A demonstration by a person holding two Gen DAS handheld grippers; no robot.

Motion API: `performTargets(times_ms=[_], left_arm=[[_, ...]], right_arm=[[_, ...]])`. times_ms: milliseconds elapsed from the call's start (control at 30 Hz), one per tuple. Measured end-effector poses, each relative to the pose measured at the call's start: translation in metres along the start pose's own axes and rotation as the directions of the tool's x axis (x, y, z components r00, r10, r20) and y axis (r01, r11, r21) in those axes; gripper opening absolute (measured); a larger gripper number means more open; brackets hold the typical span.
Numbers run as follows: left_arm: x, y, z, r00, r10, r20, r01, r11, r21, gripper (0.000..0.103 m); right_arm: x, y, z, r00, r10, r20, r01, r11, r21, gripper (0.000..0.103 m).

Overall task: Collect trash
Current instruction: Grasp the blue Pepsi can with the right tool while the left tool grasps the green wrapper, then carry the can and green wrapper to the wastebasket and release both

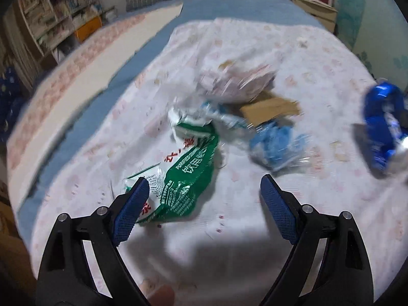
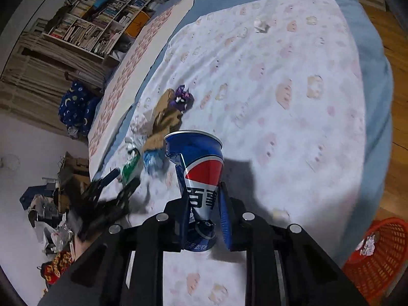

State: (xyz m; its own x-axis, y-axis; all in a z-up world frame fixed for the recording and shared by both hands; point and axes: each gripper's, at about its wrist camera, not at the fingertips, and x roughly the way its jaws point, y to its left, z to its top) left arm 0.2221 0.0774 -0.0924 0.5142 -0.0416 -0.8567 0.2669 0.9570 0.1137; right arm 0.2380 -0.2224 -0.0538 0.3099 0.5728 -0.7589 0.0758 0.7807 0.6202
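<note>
One crushed blue can (image 2: pixel 201 178) sits clamped in our right gripper (image 2: pixel 204 219); our left gripper (image 1: pixel 204 188) gapes over the green wrapper (image 1: pixel 188 178). Beyond, blue plastic (image 1: pixel 275 145) and cardboard (image 1: pixel 270 109) remain on the bed (image 2: pixel 293 89); the red basket (image 2: pixel 377 262) looks nearly empty.

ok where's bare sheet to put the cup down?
Free: the printed sheet right of the Pepsi cup, out to the blue bed edge; only a small white scrap far off. Crowded: the wrapper pile left, by the left gripper.
</note>
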Motion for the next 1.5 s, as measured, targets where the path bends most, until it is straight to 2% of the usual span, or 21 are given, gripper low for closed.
performTargets(times_ms=[33, 67, 100, 167, 300, 400, 500, 567, 667, 767, 867, 967, 1067, 1133, 1200, 1267, 1333, 1433, 1500], left_arm=[[0.006, 0.007, -0.001, 1.0, -0.02, -0.023, 0.019, 0.999, -0.036, 0.057], [0.01, 0.011, -0.001, 0.999, -0.021, -0.043, 0.019, 0.998, -0.064, 0.038], [0.009, 0.015, -0.001, 0.999, -0.022, -0.045, 0.018, 0.996, -0.085, 0.036], [0.003, 0.024, -0.001, 0.999, -0.034, -0.026, 0.03, 0.992, -0.124, 0.016], [-0.02, 0.038, 0.001, 0.998, -0.059, 0.018, 0.061, 0.977, -0.203, 0.01], [-0.058, 0.04, 0.006, 0.996, -0.039, 0.079, 0.055, 0.976, -0.212, 0.01], [-0.115, 0.035, 0.012, 0.981, -0.02, 0.195, 0.06, 0.978, -0.202, 0.01], [-0.155, 0.022, 0.015, 0.962, -0.034, 0.27, 0.09, 0.976, -0.198, 0.01], [-0.189, -0.02, 0.02, 0.935, -0.136, 0.328, 0.195, 0.969, -0.154, 0.01], [-0.206, -0.095, 0.024, 0.902, -0.275, 0.332, 0.31, 0.949, -0.055, 0.01], [-0.207, -0.186, 0.021, 0.864, -0.415, 0.287, 0.415, 0.908, 0.063, 0.01], [-0.195, -0.277, 0.009, 0.843, -0.495, 0.209, 0.463, 0.867, 0.183, 0.01], [-0.169, -0.351, -0.012, 0.827, -0.553, 0.096, 0.516, 0.816, 0.261, 0.01], [-0.142, -0.392, -0.03, 0.831, -0.556, 0.018, 0.527, 0.797, 0.297, 0.01], [-0.113, -0.424, -0.052, 0.85, -0.525, -0.046, 0.506, 0.79, 0.347, 0.01], [-0.077, -0.453, -0.077, 0.853, -0.512, -0.105, 0.509, 0.768, 0.389, 0.01], [-0.04, -0.474, -0.099, 0.87, -0.458, -0.182, 0.491, 0.775, 0.398, 0.01], [-0.003, -0.491, -0.114, 0.866, -0.425, -0.264, 0.497, 0.791, 0.357, 0.01], [0.005, -0.498, -0.115, 0.864, -0.42, -0.277, 0.498, 0.793, 0.351, 0.01]], right_arm=[[-0.004, -0.002, -0.004, 1.0, -0.001, 0.003, 0.001, 1.0, 0.0, 0.021], [-0.002, -0.002, -0.006, 1.0, 0.002, 0.004, -0.002, 1.0, -0.001, 0.021], [-0.003, -0.004, -0.009, 1.0, 0.007, 0.006, -0.007, 1.0, -0.001, 0.021], [-0.008, -0.007, -0.013, 1.0, 0.01, 0.013, -0.01, 1.0, -0.003, 0.021], [-0.019, -0.011, -0.016, 0.999, 0.025, 0.027, -0.026, 1.0, 0.005, 0.021], [-0.034, -0.008, -0.014, 0.998, 0.04, 0.041, -0.04, 0.999, 0.001, 0.021], [-0.064, 0.0, -0.007, 0.997, 0.039, 0.072, -0.037, 0.999, -0.03, 0.021], [-0.091, 0.006, -0.004, 0.995, 0.033, 0.099, -0.027, 0.998, -0.06, 0.021], [-0.145, 0.01, -0.008, 0.989, 0.017, 0.148, -0.001, 0.994, -0.105, 0.021], [-0.203, 0.0, -0.025, 0.98, -0.005, 0.199, 0.031, 0.991, -0.129, 0.021], [-0.26, -0.027, -0.056, 0.964, -0.076, 0.257, 0.114, 0.984, -0.138, 0.021], [-0.3, -0.067, -0.095, 0.935, -0.191, 0.298, 0.233, 0.966, -0.109, 0.021], [-0.312, -0.115, -0.135, 0.899, -0.326, 0.293, 0.349, 0.937, -0.027, 0.021], [-0.309, -0.156, -0.165, 0.894, -0.361, 0.266, 0.364, 0.931, 0.038, 0.021], [-0.297, -0.198, -0.193, 0.878, -0.419, 0.232, 0.407, 0.908, 0.102, 0.021], [-0.278, -0.234, -0.212, 0.885, -0.422, 0.199, 0.395, 0.905, 0.161, 0.021], [-0.251, -0.274, -0.231, 0.891, -0.427, 0.154, 0.392, 0.894, 0.216, 0.021], [-0.213, -0.306, -0.242, 0.892, -0.442, 0.092, 0.406, 0.875, 0.263, 0.021], [-0.196, -0.322, -0.248, 0.879, -0.473, 0.053, 0.442, 0.852, 0.281, 0.021]])
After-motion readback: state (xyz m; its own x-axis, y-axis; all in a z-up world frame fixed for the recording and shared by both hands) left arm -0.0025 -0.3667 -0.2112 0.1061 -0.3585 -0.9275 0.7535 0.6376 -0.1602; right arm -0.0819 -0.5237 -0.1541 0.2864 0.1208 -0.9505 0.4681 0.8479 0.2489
